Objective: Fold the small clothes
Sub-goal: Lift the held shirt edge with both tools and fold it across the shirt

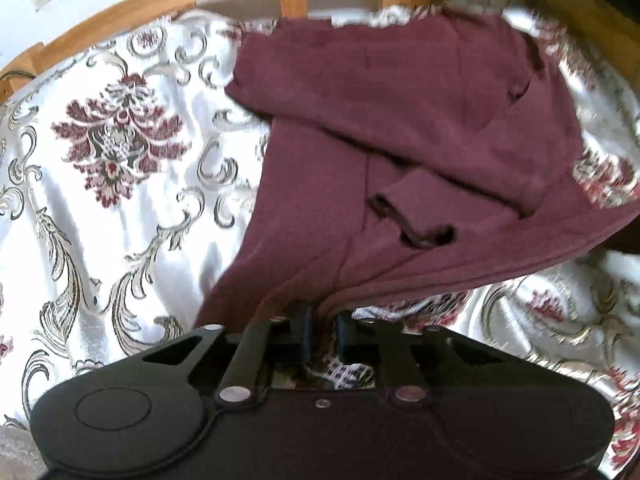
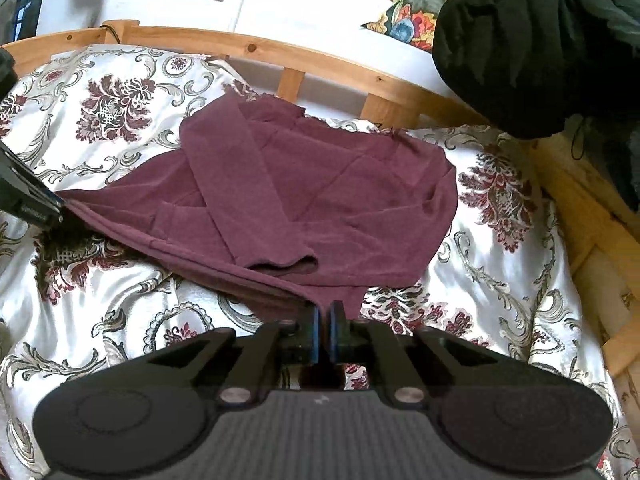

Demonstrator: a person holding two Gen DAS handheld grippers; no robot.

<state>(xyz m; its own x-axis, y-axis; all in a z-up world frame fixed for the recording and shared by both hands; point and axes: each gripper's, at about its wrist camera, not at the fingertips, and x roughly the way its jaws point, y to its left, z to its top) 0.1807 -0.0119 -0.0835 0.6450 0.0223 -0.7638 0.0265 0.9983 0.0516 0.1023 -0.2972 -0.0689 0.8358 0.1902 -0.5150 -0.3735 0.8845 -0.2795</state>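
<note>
Right wrist: my right gripper clamped on shirt hem, left gripper likewise; I hold hem taut above bedspread, likely for next fold.

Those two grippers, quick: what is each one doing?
Left gripper: closed on the maroon shirt hem.
Right gripper: closed on the same shirt's near edge.

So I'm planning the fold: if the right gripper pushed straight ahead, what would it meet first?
The right gripper already pinches the maroon shirt hem, so it would first push into that cloth, probably the folded sleeve cuff just ahead.
</note>
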